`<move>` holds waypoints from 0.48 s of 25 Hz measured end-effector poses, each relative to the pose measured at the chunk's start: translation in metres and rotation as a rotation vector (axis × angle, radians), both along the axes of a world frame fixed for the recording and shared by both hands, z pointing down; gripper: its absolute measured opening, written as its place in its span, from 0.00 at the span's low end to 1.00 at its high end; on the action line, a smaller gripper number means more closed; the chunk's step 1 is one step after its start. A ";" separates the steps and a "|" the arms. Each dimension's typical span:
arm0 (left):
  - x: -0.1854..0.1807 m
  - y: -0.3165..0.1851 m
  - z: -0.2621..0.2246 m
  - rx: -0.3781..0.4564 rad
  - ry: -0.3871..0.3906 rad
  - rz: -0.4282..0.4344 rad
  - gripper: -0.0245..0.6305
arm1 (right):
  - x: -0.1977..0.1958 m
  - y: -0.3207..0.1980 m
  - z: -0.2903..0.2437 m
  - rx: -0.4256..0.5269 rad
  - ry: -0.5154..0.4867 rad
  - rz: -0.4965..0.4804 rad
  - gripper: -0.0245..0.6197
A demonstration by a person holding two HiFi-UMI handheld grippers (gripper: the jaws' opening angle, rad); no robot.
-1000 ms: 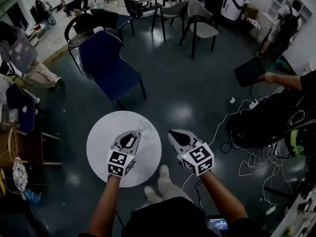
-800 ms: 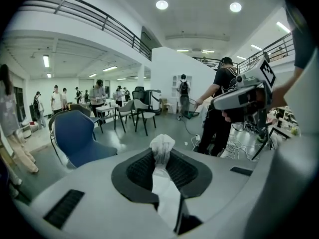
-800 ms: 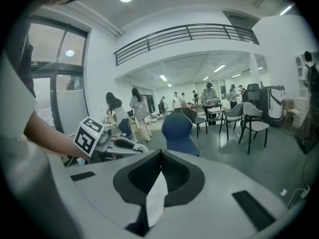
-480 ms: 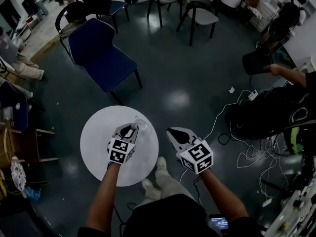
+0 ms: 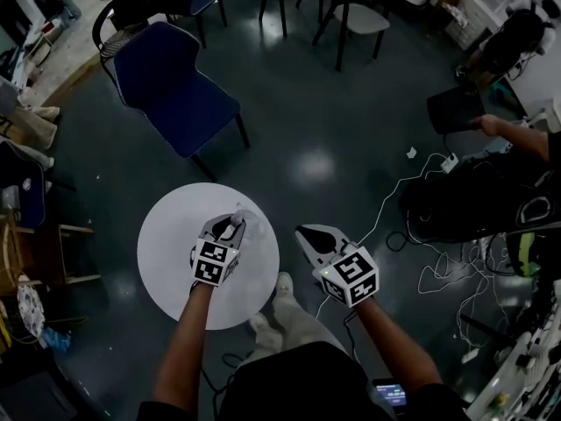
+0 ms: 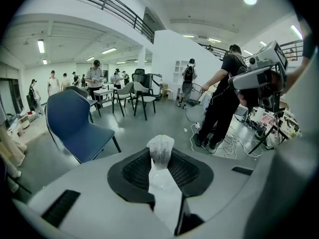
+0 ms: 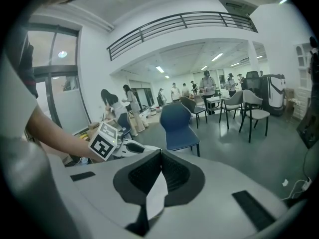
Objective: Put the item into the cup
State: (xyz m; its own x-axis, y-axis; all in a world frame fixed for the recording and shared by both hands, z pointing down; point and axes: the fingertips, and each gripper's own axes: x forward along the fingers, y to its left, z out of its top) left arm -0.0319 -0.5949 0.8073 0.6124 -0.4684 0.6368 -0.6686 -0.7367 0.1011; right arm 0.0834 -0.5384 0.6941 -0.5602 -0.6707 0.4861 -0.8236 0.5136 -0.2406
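Cup: upright on white round worktop, at tips of my left gripper.
Left jaws: just been opening; cup between them, released.
Right gripper: jaws closed, empty.
Judgement: cup stationed; item next.

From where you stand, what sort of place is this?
Probably a shared lab or open office: loose chairs on a glossy floor, cables trailing across it, and a railed mezzanine overhead.
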 end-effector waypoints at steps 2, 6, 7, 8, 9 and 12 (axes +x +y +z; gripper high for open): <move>0.000 -0.003 -0.001 -0.005 0.004 -0.009 0.20 | 0.002 -0.002 -0.001 -0.002 0.001 -0.001 0.06; -0.001 -0.004 -0.002 -0.022 0.020 -0.017 0.23 | -0.001 -0.006 -0.003 -0.003 0.002 -0.004 0.06; -0.002 -0.004 -0.001 -0.026 0.019 -0.017 0.25 | -0.002 -0.006 -0.003 -0.002 0.001 -0.004 0.06; -0.002 -0.003 0.000 -0.029 0.018 -0.015 0.26 | -0.002 -0.006 -0.002 -0.002 -0.001 -0.005 0.06; -0.001 -0.002 0.000 -0.032 0.019 -0.013 0.27 | -0.002 -0.006 -0.002 -0.005 -0.003 -0.006 0.06; 0.003 -0.001 0.001 -0.034 0.019 -0.011 0.30 | 0.000 -0.004 -0.001 -0.012 -0.008 -0.010 0.06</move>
State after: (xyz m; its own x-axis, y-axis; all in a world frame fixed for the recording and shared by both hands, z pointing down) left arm -0.0294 -0.5955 0.8083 0.6194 -0.4535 0.6409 -0.6746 -0.7250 0.1389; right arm 0.0836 -0.5427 0.6931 -0.5708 -0.6590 0.4898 -0.8165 0.5188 -0.2534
